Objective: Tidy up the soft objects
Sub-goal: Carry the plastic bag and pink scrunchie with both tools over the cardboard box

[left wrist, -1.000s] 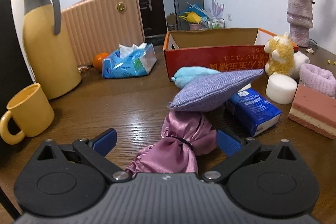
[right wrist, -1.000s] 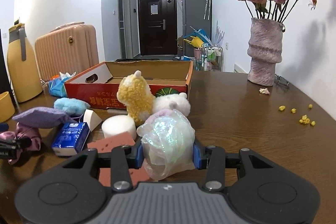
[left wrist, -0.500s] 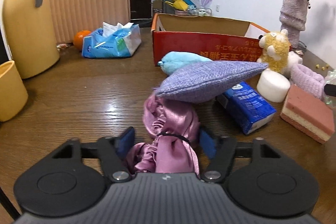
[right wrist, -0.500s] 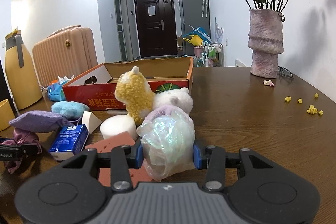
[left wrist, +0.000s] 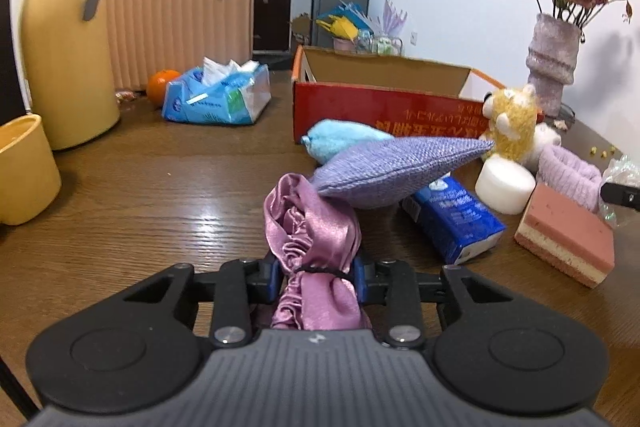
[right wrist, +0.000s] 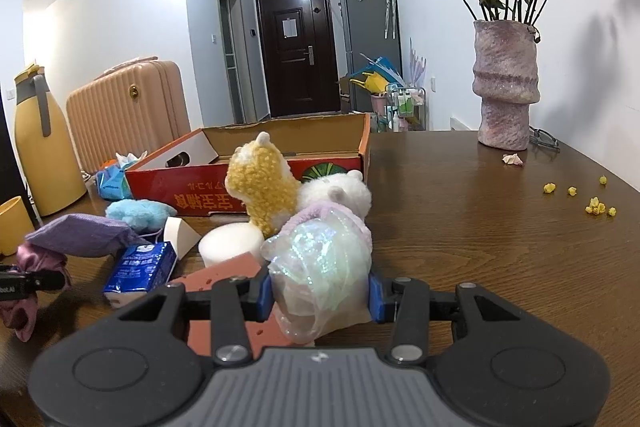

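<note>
Plainly, both grippers have something soft in hand: the left gripper [left wrist: 316, 277] has its jaws pinched on a pink satin bundle [left wrist: 312, 239], clamped right at the black elastic that ties it, while the right gripper [right wrist: 318, 293] squeezes an iridescent plastic bag [right wrist: 320, 267] across its middle. The satin looks light, limp and slippery, so the tied waist is probably the safest place to grip; a hold on loose folds would likely slide out. A purple fabric pouch [left wrist: 396, 167] rests on the bundle's far end and could drag or tumble when it lifts. The bag seems crinkly and yielding, liable to slip. The red cardboard box [left wrist: 384, 107], open beyond the pile, looks like the destination.
</note>
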The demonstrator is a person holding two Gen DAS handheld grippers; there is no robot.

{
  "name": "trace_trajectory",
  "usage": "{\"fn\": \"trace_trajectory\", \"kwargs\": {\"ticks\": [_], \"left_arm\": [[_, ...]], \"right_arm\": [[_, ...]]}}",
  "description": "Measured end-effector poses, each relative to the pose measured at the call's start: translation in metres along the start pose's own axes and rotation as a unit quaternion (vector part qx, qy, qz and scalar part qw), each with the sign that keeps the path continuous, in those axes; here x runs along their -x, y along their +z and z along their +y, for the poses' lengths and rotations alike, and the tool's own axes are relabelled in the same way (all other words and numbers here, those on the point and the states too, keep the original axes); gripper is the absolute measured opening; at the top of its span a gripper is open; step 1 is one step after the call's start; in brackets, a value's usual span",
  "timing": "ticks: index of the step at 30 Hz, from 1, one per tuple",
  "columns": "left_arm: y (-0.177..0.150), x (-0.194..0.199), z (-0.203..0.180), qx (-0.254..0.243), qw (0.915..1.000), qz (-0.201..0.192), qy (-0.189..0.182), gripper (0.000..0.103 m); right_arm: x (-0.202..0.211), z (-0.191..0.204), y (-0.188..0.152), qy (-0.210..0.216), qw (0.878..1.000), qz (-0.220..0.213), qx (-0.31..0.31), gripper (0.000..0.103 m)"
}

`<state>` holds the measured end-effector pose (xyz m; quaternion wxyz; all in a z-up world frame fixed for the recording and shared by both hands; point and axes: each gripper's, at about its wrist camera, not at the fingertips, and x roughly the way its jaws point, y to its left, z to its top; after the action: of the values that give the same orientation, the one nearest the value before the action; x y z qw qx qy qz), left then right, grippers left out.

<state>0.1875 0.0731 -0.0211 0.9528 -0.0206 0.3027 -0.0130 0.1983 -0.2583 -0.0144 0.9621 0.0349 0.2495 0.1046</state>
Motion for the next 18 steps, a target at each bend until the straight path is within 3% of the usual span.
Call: {"fn": "trace_trajectory", "kwargs": {"ticks": [10, 18], "left_arm": [[-0.004, 0.048, -0.001, 0.018, 0.9972, -0.072, 0.006, 0.033], [0.01, 0.075, -0.007, 0.02, 0.9936, -0.111, -0.001, 0.033]], "right_arm": [[0.008, 0.001, 0.011, 0.002, 1.0, -0.012, 0.007, 0.043], [0.011, -0.002, 0.038, -0.016, 0.999, -0.025, 0.026, 0.043]]}}
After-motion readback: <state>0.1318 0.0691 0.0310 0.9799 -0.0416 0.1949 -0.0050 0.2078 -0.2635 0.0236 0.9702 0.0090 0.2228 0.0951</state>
